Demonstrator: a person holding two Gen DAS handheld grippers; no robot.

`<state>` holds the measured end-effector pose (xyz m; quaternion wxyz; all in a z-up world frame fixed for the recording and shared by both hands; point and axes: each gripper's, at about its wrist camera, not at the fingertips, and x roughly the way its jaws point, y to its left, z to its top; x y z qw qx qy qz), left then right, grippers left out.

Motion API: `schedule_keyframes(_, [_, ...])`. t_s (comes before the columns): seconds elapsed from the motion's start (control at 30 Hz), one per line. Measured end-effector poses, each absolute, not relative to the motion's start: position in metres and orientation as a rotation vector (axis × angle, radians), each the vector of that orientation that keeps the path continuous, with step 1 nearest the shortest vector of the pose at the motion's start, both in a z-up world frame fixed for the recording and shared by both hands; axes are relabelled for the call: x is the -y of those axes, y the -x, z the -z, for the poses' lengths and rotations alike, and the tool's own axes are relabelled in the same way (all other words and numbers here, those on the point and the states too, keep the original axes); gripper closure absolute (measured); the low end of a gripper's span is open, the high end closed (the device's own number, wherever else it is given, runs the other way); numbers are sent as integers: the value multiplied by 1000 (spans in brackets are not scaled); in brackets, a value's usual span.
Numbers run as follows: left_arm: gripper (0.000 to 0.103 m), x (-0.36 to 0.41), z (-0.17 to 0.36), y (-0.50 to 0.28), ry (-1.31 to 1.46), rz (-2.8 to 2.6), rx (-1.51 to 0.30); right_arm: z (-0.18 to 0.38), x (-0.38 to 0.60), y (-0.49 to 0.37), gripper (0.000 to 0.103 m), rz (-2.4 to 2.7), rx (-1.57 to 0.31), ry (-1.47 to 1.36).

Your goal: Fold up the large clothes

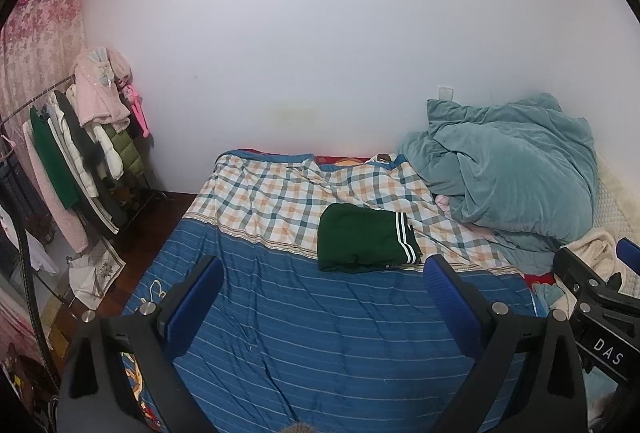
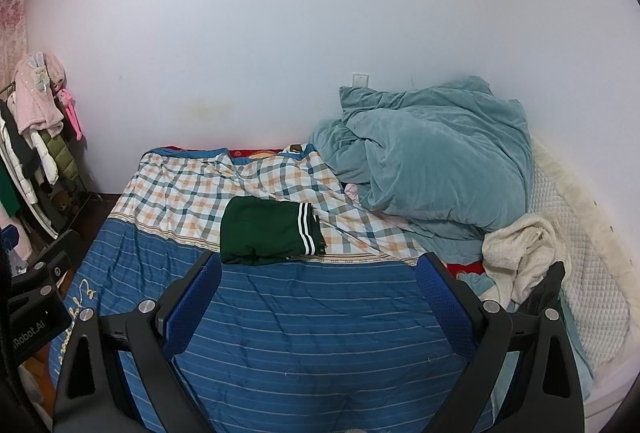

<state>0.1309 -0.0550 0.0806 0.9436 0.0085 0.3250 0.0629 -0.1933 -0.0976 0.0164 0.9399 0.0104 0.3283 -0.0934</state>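
A dark green garment (image 1: 362,243) with white stripes at one edge lies folded in a compact rectangle on the bed, where the checked cover meets the blue striped cover (image 1: 320,333). It also shows in the right wrist view (image 2: 268,231). My left gripper (image 1: 324,273) is open and empty, held above the blue cover, short of the garment. My right gripper (image 2: 318,271) is open and empty too, just short of the garment's near edge. The right gripper's body shows at the right edge of the left wrist view (image 1: 592,297).
A bunched teal blanket (image 2: 432,161) fills the bed's far right. A cream towel (image 2: 520,257) and a quilted white pad (image 2: 576,245) lie to its right. A clothes rack (image 1: 72,161) with hanging coats stands left of the bed. A white wall is behind.
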Motion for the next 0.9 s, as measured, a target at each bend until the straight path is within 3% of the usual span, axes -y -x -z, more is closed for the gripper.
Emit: schedule_keyframes(0.9, [1, 56, -84, -128, -31, -141, -649, -12, 97, 182, 3, 171, -668, -13])
